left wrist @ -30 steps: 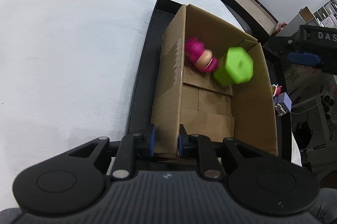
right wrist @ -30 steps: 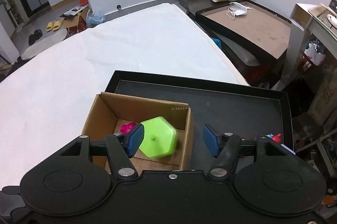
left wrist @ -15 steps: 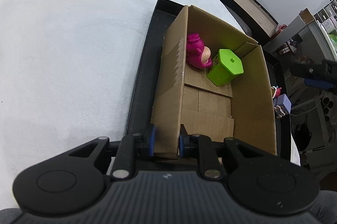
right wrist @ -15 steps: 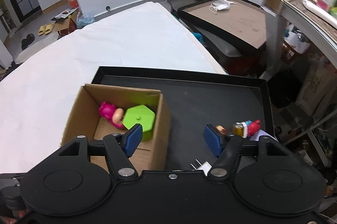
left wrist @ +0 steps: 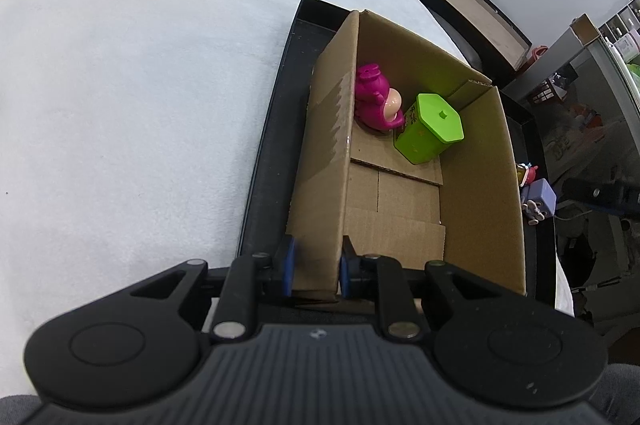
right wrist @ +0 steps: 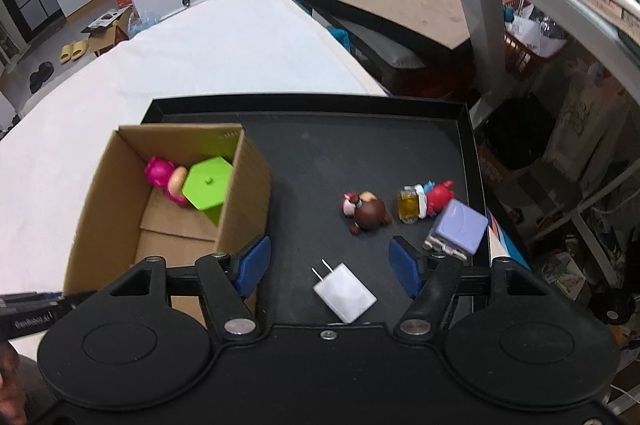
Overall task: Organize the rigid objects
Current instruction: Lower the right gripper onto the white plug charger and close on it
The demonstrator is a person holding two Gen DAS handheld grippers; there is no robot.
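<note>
Left gripper (left wrist: 315, 267): fingers closed on the near wall of the box (left wrist: 324, 185), one blue pad outside the wall and one inside; the box stands open-topped at the left end of the black tray (right wrist: 466, 129), which rests on the white tabletop (left wrist: 140, 85).

Box contents: pink figure (left wrist: 374, 101) lying against the far left wall; green hexagonal tub (left wrist: 430, 133), lid on, tilted and touching the figure on its right side; the rest of the box floor shows only cardboard flaps.

Right gripper (right wrist: 330, 267): fingers apart and gripping nothing; it hangs over the near part of the tray, to the right of the box; its left pad stands just beside the box's near right corner, whether touching cannot be told.

Loose items on the tray, all outside the box: white charger (right wrist: 345, 292), prongs pointing up-left, lying between the right gripper's fingers in the view but clear of both pads; brown figure (right wrist: 366, 211) on its side near the middle of the tray; red figure (right wrist: 428, 199) with a small yellow piece just beside the brown one, to its right; lilac cube (right wrist: 458, 227) next to the red figure, near the tray's right rim and just beyond the right pad.
</note>
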